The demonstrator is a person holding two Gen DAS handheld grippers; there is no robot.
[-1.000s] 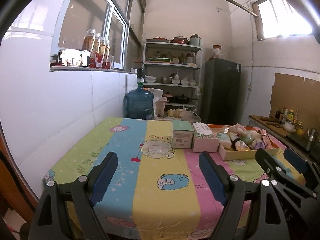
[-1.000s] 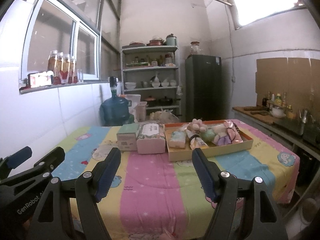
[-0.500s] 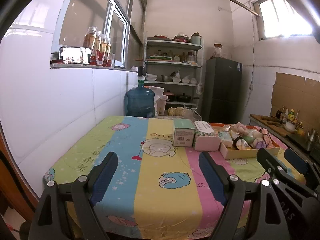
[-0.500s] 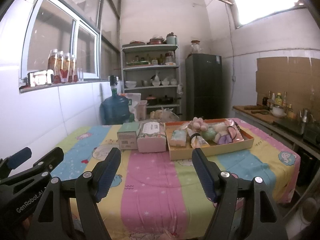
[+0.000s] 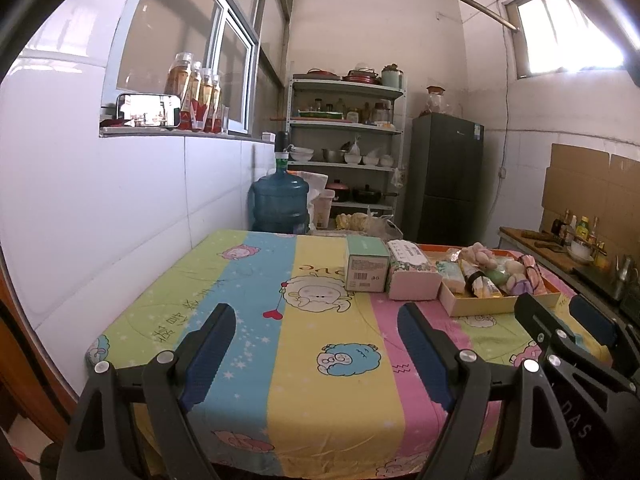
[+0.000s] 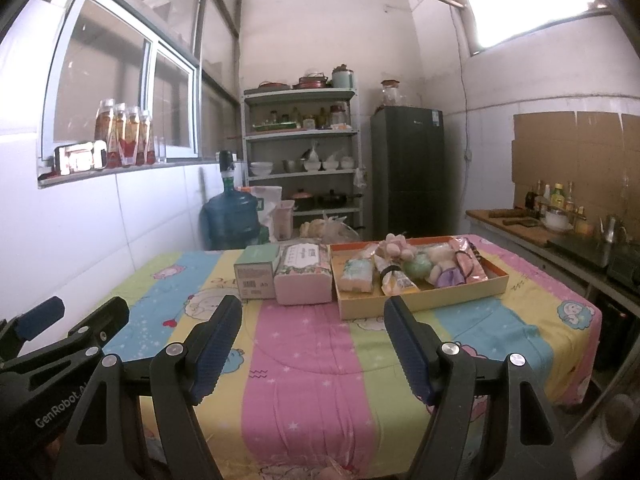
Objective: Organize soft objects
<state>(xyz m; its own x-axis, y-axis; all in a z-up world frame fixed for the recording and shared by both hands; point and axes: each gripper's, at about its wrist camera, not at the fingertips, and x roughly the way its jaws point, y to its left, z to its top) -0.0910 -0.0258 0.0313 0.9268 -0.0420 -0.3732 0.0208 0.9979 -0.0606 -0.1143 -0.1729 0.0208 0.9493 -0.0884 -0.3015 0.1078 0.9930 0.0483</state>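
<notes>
Left gripper (image 5: 316, 316) spread wide, nothing between the blue-padded fingers (image 5: 208, 344), held above the near end of the table over the blue and yellow stripes of the cartoon tablecloth (image 5: 328, 400). Right gripper (image 6: 314, 308) likewise wide apart and empty, held above the pink stripe nearer the table's middle, side by side with the left one, which shows at the lower left edge of the right wrist view. Well ahead of both, toward the far end of the table, a shallow cardboard tray (image 6: 440, 300) with an orange inner rim, holding the soft objects (image 6: 408, 266): a pink plush toy, a pale green round plush, a small bear-like toy in purple, plus several soft packets. Touching or just beside the tray's left side, a pink tissue pack (image 6: 304, 280) with a floral top; left of that, pressed against it, a green box (image 6: 256, 276) with a barcode facing the cameras. Beyond the table, a blue water jug (image 5: 280, 204) on the floor, a metal shelf rack (image 5: 344, 152) with bowls and pots, a dark fridge (image 5: 448, 180), and bottles (image 5: 196, 96) on the window ledge at left.
</notes>
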